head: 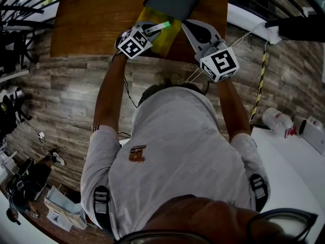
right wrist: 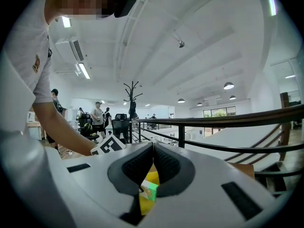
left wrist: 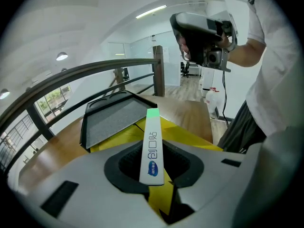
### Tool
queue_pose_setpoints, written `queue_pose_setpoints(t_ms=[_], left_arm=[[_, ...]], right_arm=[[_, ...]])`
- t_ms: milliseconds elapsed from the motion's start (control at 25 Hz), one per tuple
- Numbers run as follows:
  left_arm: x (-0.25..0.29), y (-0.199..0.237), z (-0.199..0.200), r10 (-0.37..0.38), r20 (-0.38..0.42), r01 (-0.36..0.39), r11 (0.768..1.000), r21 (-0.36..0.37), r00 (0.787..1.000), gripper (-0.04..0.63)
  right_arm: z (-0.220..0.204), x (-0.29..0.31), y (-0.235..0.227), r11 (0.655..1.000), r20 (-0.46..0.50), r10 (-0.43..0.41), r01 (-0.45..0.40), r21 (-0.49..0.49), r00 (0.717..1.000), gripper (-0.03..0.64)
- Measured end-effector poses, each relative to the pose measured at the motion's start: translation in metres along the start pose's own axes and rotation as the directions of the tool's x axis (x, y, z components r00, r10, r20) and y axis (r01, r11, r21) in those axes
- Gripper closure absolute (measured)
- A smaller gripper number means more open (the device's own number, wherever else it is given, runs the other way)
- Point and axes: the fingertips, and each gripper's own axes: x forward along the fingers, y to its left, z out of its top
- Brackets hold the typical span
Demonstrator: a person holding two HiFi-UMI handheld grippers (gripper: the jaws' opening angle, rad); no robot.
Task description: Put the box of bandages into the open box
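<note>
The box of bandages (head: 160,26) is a slim white carton with a green end. My left gripper (head: 150,29) is shut on it and holds it tilted over the open box (head: 169,38), which has a yellow inside and a raised dark grey lid (head: 170,1). In the left gripper view the carton (left wrist: 152,139) stands between the jaws of the left gripper (left wrist: 153,150), green end toward the lid (left wrist: 114,118) and the yellow inside (left wrist: 187,134). My right gripper (head: 187,24) hovers just right of the box, shut and holding nothing. In the right gripper view its (right wrist: 153,146) pads meet.
The open box sits on a brown wooden table (head: 96,19) near its front edge. A dark railing (left wrist: 71,80) runs behind the table. A white table with bottles (head: 277,120) stands at the right, over wood-plank floor. People stand far off (right wrist: 97,113).
</note>
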Motion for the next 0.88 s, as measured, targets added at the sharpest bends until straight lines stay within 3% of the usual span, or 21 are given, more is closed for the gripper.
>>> queue_pose_setpoints(t_ms=[200, 880], left_arm=[[0.007, 0.003, -0.007, -0.012, -0.045, 0.011, 1.0, -0.021, 0.999, 0.489], [0.02, 0.003, -0.024, -0.06, -0.078, 0.057, 0.997, -0.046, 0.995, 0.488]], right_arm=[[0.0, -0.002, -0.002, 1.0, -0.004, -0.01, 0.01, -0.001, 1.0, 0.584], [-0.01, -0.005, -0.009, 0.999, -0.017, -0.038, 0.039, 0.013, 0.999, 0.584]])
